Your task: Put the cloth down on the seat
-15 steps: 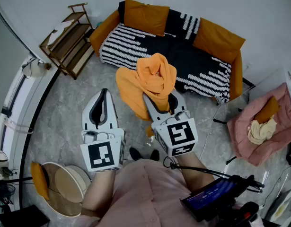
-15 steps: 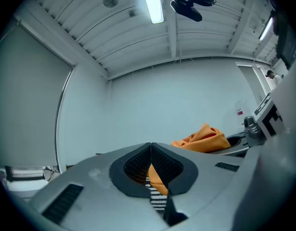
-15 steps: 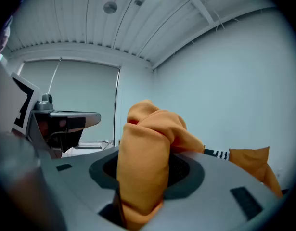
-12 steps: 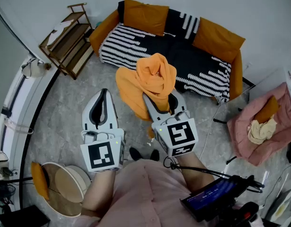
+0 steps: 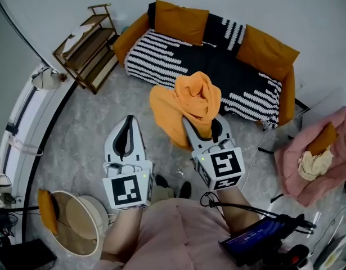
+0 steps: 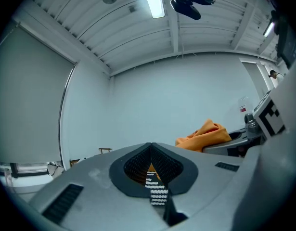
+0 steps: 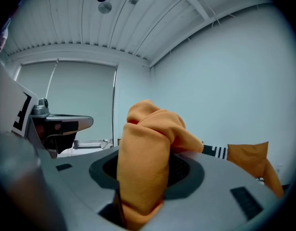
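The orange cloth (image 5: 192, 103) is bunched into a loose bundle and held in the air in front of the sofa (image 5: 161, 52), off the seat. In the head view its upper folds overlap the sofa's front edge near the middle, and a flap hangs down on the side facing the person. The right gripper (image 5: 202, 125) carries it: the right gripper view shows both jaws clamped on a thick fold of the cloth, which rises above the jaw tips and drapes down between them. The left gripper (image 5: 127, 124) is level with the right one, just beside it on the side away from the hanging flap, and does not touch the cloth. Its jaws are pressed together with nothing between them. The sofa seat has a black-and-white striped cover. An orange cushion (image 5: 181, 21) stands against the backrest at the sofa's left end and a second orange cushion (image 5: 268, 52) at its right end. A wooden shelf rack (image 5: 85, 46) stands just beside the sofa's left end. A pink padded chair (image 5: 313, 162) stands well apart from the sofa's right end.
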The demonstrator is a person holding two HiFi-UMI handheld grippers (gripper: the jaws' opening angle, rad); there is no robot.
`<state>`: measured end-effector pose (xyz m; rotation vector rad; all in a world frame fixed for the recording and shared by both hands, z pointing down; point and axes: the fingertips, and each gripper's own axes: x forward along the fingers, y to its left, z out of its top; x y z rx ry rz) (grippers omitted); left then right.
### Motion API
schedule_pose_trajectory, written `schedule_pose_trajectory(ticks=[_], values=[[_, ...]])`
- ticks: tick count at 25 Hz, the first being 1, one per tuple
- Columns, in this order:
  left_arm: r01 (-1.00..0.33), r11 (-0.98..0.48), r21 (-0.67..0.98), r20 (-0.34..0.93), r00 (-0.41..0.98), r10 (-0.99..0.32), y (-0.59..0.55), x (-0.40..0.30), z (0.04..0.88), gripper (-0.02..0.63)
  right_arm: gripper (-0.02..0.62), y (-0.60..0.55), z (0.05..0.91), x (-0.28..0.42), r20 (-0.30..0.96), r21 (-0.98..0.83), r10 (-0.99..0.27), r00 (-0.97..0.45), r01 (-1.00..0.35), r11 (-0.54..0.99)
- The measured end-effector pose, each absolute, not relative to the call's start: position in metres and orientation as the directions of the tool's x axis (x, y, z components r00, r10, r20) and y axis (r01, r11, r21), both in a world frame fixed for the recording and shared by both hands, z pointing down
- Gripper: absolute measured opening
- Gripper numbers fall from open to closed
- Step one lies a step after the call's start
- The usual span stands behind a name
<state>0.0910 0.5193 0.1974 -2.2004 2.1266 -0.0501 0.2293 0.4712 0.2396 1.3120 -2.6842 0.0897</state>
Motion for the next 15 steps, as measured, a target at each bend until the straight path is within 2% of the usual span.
schedule_pose_trajectory(ticks=[7,15], values=[[-0.996,-0.021,-0.088,-0.007,0.022,-1.000,0.486,0.070,0.217,0.011,0.193,0.434,0.256,0.216,0.193,0.015,-0.778,-0.597,-0.791,0.611],[-0.998,-0.016,-0.063,-0.001,0.016,-1.000,0.381,-0.008,0.232,0.011,0.192,0.337,0.270,0.161,0.200,0.014,-0.802,-0.562,-0.817,0.576]])
